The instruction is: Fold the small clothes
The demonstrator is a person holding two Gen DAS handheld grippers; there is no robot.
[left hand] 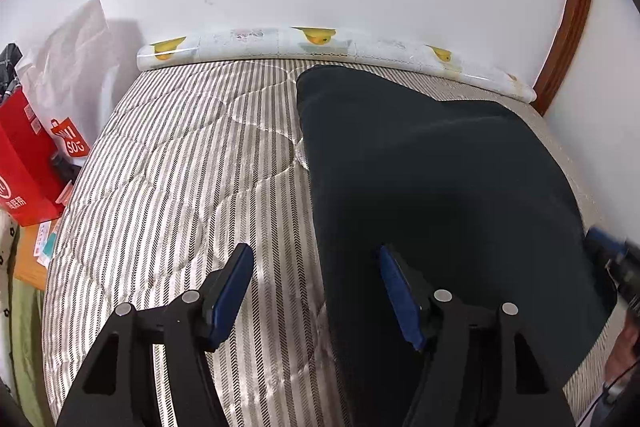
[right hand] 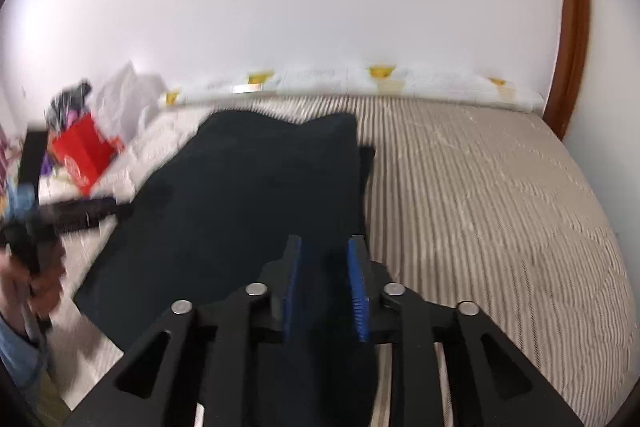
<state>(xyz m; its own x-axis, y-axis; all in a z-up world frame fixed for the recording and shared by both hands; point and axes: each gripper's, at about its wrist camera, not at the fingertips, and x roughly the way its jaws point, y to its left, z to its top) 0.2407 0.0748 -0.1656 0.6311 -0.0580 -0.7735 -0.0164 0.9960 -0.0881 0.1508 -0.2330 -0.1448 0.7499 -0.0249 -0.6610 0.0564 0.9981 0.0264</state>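
A dark navy garment (left hand: 432, 187) lies spread on the striped mattress (left hand: 180, 163). My left gripper (left hand: 316, 295) is open and empty, low over the garment's left edge, with one finger over the mattress and one over the cloth. In the right wrist view, the right gripper (right hand: 325, 287) has its blue-padded jaws close together with the dark garment (right hand: 248, 187) bunched between them, near its right edge. That view is blurred by motion. The left gripper and hand show at the left there (right hand: 36, 227). The right gripper shows at the right edge of the left wrist view (left hand: 616, 259).
A white bumper with yellow ducks (left hand: 320, 43) lines the mattress's far edge against the white wall. A red box (left hand: 24, 163) and white plastic bags (left hand: 72, 55) lie beside the bed on the left. A brown door frame (left hand: 572, 23) stands at the right.
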